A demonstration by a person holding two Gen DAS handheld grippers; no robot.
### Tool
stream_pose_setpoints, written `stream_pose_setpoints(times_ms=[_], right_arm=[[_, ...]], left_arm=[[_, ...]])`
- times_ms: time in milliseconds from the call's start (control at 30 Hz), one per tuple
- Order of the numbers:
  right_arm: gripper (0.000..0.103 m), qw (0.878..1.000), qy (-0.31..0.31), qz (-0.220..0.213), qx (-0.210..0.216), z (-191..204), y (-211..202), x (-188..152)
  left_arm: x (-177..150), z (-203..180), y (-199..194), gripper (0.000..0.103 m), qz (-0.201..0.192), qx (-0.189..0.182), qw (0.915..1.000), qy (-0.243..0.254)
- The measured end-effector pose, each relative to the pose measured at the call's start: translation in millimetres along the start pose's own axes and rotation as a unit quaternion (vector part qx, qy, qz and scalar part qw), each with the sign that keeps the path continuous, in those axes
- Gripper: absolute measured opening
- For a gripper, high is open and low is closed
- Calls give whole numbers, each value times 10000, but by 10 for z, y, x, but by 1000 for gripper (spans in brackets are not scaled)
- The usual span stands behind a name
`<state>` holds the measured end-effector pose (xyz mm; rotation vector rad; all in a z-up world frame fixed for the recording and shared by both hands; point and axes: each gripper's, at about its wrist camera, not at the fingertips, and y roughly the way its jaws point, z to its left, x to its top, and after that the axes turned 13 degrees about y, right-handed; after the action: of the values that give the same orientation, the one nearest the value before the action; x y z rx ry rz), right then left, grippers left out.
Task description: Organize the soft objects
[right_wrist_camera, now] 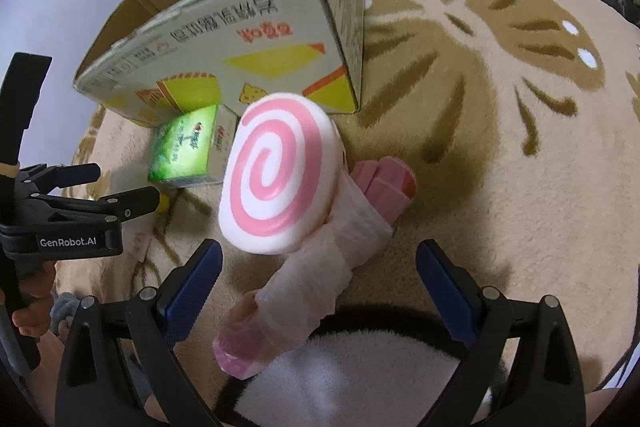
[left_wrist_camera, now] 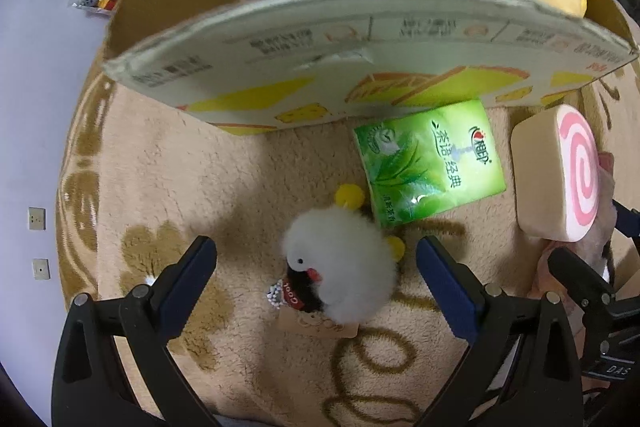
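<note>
I held the left gripper (left_wrist_camera: 316, 251) with jaws spread around the white plush (left_wrist_camera: 340, 267) on the rug (left_wrist_camera: 168, 167), unpinched; right gripper (right_wrist_camera: 319, 261) likewise spread; I judged a centred, gentle squeeze best before lifting into the box (left_wrist_camera: 280, 39).

A beige rug (left_wrist_camera: 168, 163) carries a cardboard box (left_wrist_camera: 360, 75), tissue pack (left_wrist_camera: 430, 163) and fluffy white toy (left_wrist_camera: 344, 267).
</note>
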<state>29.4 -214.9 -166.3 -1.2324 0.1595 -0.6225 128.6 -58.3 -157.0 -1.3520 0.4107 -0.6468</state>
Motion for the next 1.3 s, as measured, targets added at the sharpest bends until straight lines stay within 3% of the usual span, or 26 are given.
stream_pose_setpoints(times_ms=[167, 300, 467, 700, 933, 1100, 1300], right_arm=[[101, 9999, 69, 119, -35, 4, 111, 18], [101, 9998, 118, 138, -12, -22, 126, 37], [101, 9998, 113, 155, -34, 24, 166, 46], [77, 9998, 133, 142, -13, -77, 103, 26], [62, 9997, -10, 187, -123, -25, 62, -42], [37, 9994, -107, 256, -218, -2, 43, -115], [29, 9993, -179, -13, -328, 36, -76, -144]], left_arm=[[21, -37, 72, 98, 83, -72, 9999, 41], [35, -68, 109, 89, 145, -135, 9998, 69], [66, -103, 207, 85, 302, -224, 9993, 40], [41, -162, 277, 60, 324, -559, 9977, -180], [-48, -215, 229, 33, 268, -393, 9989, -49], [-96, -232, 186, 30, 200, -389, 9990, -72], [-184, -212, 43, 30, 0, -287, 9994, -213]])
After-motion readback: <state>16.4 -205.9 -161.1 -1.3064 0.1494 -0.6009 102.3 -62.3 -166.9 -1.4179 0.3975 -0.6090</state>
